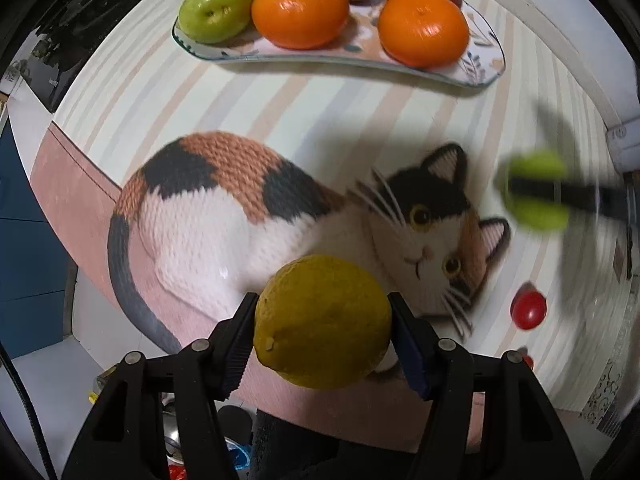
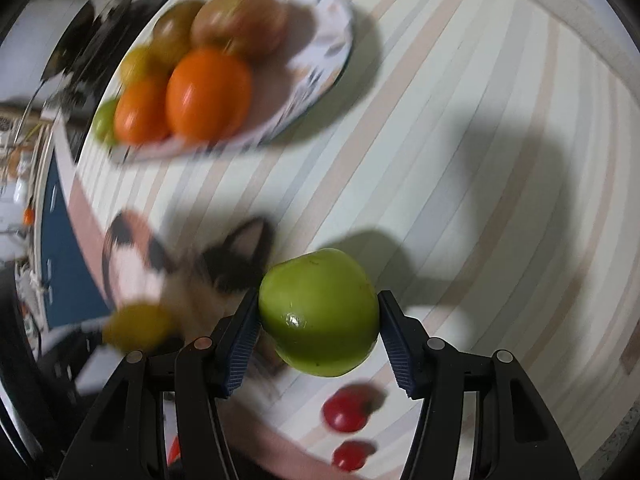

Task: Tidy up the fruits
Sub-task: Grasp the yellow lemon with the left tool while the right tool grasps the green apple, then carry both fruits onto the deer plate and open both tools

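Note:
A yellow lemon (image 1: 322,322) sits between the pads of my left gripper (image 1: 322,300), which is shut on it just above the cat picture on the tablecloth. My right gripper (image 2: 318,300) is shut on a green apple (image 2: 320,312), both pads against its sides. From the left wrist that apple (image 1: 538,164) shows blurred at the right. The lemon (image 2: 138,326) shows blurred at the lower left of the right wrist view. A patterned plate (image 1: 476,76) at the far side holds two oranges (image 1: 300,10), a green apple (image 1: 214,12) and other fruit.
Two small red tomatoes (image 2: 346,408) lie on the striped cloth below the held green apple; one tomato (image 1: 528,310) is also seen right of the cat's head (image 1: 436,236). The table's edge and a blue cabinet (image 1: 24,216) are at the left.

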`<state>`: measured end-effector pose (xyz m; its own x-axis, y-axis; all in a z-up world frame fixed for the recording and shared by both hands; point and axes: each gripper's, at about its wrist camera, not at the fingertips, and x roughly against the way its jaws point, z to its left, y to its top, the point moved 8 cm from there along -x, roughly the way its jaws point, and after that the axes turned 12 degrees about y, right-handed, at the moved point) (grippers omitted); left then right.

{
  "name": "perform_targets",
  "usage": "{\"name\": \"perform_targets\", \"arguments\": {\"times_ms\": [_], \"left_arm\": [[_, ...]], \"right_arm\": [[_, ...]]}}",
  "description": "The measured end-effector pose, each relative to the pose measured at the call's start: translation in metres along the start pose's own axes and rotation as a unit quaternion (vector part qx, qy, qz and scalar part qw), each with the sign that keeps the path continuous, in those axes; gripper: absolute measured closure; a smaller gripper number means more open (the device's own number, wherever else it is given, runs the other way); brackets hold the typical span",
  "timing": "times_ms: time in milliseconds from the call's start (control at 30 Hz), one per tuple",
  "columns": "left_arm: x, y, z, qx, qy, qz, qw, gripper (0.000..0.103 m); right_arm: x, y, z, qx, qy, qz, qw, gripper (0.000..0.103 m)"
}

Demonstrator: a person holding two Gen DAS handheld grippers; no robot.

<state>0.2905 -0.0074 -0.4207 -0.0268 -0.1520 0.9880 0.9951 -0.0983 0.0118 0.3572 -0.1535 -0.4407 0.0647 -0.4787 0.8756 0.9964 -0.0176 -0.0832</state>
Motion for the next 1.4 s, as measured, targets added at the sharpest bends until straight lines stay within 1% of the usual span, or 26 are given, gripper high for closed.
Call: {"name": "perform_targets", "arguments": {"times_ms": [67,133,233,400,467,533,667,767,867,967,1000,1033,1067,1133,1167,1233,1300,1333,1400], "left_arm": [[-0.001,0.009,0.001,0.005,-0.002,-0.002,1.0,0.042],[-0.003,0.015,0.001,0.008,-0.004,-0.002,1.0,0.042],[-0.006,0.023,0.001,0.006,-0.001,-0.007,1.0,0.042],[-0.002,0.021,-0.005,0.004,-0.002,-0.006,1.0,0.042],[0.0,0.022,-0.006,0.004,-0.005,-0.007,1.0,0.042],[0.006,0.021,-0.003,0.003,-0.014,-0.009,0.9999,0.042],[0.036,0.032,0.002,0.009,-0.042,-0.026,0.9987,0.042],[0.066,0.057,0.009,0.013,-0.058,-0.052,0.9969,0.042],[0.094,0.088,0.022,0.016,-0.066,-0.078,0.9946,0.042],[0.113,0.131,0.044,0.025,-0.056,-0.106,0.9925,0.042],[0.115,0.146,0.053,0.029,-0.048,-0.113,0.992,0.042],[0.115,0.15,0.057,0.031,-0.044,-0.117,0.9918,0.042],[0.114,0.165,0.067,0.033,-0.035,-0.118,0.9918,0.042],[0.106,0.188,0.082,0.04,-0.022,-0.115,0.9923,0.042],[0.098,0.201,0.089,0.044,-0.016,-0.107,0.9932,0.042],[0.084,0.215,0.101,0.048,-0.008,-0.092,0.9945,0.042],[0.06,0.233,0.113,0.053,0.01,-0.07,0.9961,0.042],[0.055,0.234,0.115,0.053,0.013,-0.063,0.9965,0.042],[0.036,0.24,0.121,0.06,0.007,-0.043,0.9972,0.042]], "right_arm": [[-0.008,-0.009,0.003,0.0,0.0,0.006,1.0,0.042],[-0.01,-0.011,0.007,0.002,-0.005,-0.002,1.0,0.042],[-0.012,-0.013,0.009,0.0,-0.006,-0.001,1.0,0.042],[-0.012,-0.015,0.008,-0.006,-0.005,-0.008,1.0,0.042],[-0.003,-0.016,0.004,-0.005,-0.004,-0.014,1.0,0.042],[0.008,-0.012,0.005,-0.01,0.007,-0.023,1.0,0.042],[0.033,0.006,0.014,-0.014,0.029,-0.052,0.998,0.042],[0.054,0.029,0.024,-0.013,0.039,-0.077,0.996,0.042],[0.071,0.056,0.025,-0.015,0.038,-0.099,0.994,0.042],[0.078,0.083,0.02,-0.025,0.033,-0.113,0.993,0.042],[0.078,0.09,0.019,-0.03,0.03,-0.116,0.992,0.042],[0.078,0.098,0.017,-0.034,0.026,-0.119,0.992,0.042],[0.076,0.102,0.016,-0.038,0.023,-0.12,0.992,0.042],[0.074,0.113,0.013,-0.042,0.011,-0.122,0.992,0.042],[0.072,0.119,0.01,-0.043,0.005,-0.122,0.992,0.042],[0.064,0.124,0.007,-0.048,-0.003,-0.12,0.992,0.042],[0.06,0.128,0.002,-0.053,-0.012,-0.12,0.991,0.042],[0.057,0.129,0.001,-0.056,-0.016,-0.12,0.991,0.042],[0.053,0.129,-0.004,-0.062,-0.018,-0.118,0.991,0.042]]}}
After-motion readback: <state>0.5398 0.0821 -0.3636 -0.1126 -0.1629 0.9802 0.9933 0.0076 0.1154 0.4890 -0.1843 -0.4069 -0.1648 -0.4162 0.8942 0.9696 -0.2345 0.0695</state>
